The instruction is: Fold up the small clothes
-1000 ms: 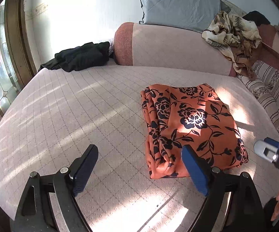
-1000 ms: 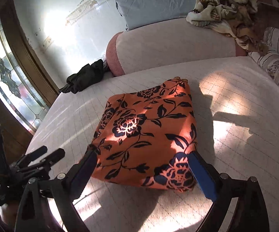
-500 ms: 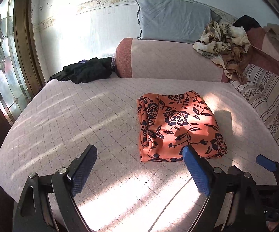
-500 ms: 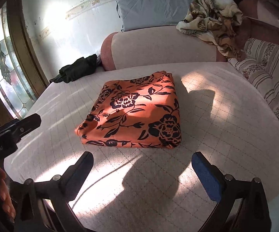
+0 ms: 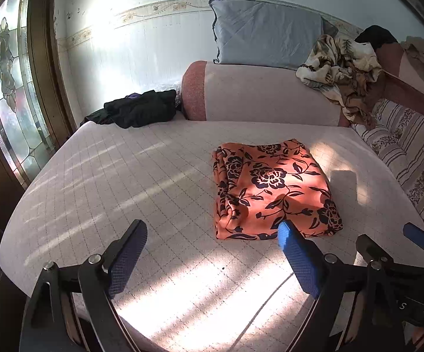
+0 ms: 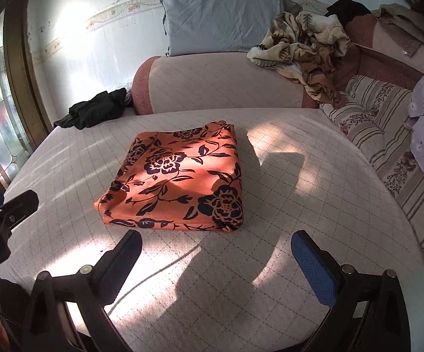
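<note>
An orange garment with dark flowers (image 5: 273, 189) lies folded in a neat rectangle on the pink quilted bed (image 5: 141, 176); it also shows in the right wrist view (image 6: 179, 180). My left gripper (image 5: 212, 243) is open and empty, held back above the bed's near edge, short of the garment. My right gripper (image 6: 216, 252) is open and empty, also short of the garment's near edge. The right gripper shows at the right edge of the left wrist view (image 5: 402, 252).
A dark garment (image 5: 138, 111) lies at the bed's far left corner. A pink bolster (image 5: 258, 94) with a blue pillow (image 5: 267, 41) and a patterned blanket (image 5: 341, 67) runs along the back. A striped cushion (image 6: 388, 152) lines the right side. A glass door (image 5: 6, 99) stands left.
Both grippers have pulled back from the folded garment toward the near edge of the bed. The garment stays in place, folded. Both grippers stay open.
</note>
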